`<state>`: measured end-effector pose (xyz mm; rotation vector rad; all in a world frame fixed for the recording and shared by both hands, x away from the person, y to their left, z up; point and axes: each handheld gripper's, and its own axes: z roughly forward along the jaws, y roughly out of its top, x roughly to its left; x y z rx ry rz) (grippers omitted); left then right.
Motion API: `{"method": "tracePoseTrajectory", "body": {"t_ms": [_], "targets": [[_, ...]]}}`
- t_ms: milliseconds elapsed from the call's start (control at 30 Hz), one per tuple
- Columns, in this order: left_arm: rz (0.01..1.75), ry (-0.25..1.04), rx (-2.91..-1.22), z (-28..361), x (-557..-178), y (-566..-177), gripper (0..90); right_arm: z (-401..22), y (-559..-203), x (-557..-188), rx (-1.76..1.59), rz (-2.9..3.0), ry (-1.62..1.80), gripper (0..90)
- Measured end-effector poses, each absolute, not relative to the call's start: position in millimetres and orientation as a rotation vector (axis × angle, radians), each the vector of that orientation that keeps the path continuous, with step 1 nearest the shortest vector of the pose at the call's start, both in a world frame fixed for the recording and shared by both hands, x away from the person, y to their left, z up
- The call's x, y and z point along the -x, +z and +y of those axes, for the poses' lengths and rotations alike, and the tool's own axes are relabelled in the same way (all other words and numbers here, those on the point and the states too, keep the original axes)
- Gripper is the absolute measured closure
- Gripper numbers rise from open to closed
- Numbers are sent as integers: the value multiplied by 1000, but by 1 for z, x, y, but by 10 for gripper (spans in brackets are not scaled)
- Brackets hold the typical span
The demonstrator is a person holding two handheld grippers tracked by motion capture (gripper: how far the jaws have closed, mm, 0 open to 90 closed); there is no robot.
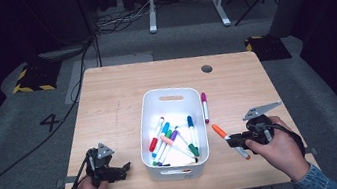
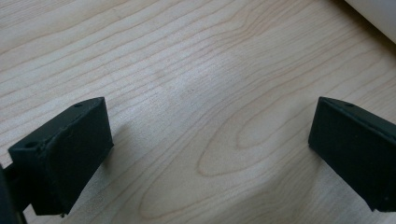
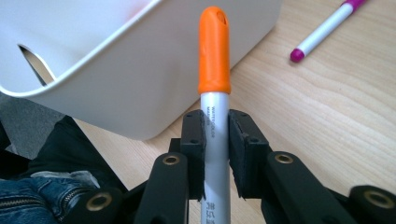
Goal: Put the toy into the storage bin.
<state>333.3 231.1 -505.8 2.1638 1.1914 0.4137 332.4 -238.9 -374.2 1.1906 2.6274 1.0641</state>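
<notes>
Table (image 1: 115, 92) of pale wood grain, noted from left to right. At the near left corner the left gripper (image 1: 126, 167) is being rested low over bare wood, its black jaws standing wide apart with nothing between them, as is being shown in the left gripper view (image 2: 210, 154).

In the middle, a white plastic bin with handle slots (image 1: 147, 108) is being used to hold a loose heap of coloured markers (image 1: 173, 141). Just beside its right wall a magenta-capped white marker (image 1: 204, 106) is lying on the table, apart from the bin.

At the right, the right gripper (image 1: 229, 140) is being held shut on an orange-capped grey-barrelled marker (image 3: 214, 70); the pads are pressing on the barrel just below the cap, clear of the tabletop and near the bin's right wall.

Handling, as judged: the marker is light and stiff, with a smooth round barrel that is likely to roll or slip under a slack grip. The barrel's middle is being judged the better hold, the cap being liable to pull off. Little force is being called for.
</notes>
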Motion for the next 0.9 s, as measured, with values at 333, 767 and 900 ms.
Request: {"method": "tracePoseTrajectory", "body": {"t_ms": [333,767,900], "targets": [[1191,417,-2163,231,-333,-506,0,-238,-353,-329,-1144,2609,1122,773],[1183,412,-2168,231,-335,-506,0,-229,-333,-329,-1096,2607,1176,772],[1182,414,-2168,231,-335,-506,0,-225,-331,-330,-1086,2613,1178,772]]}}
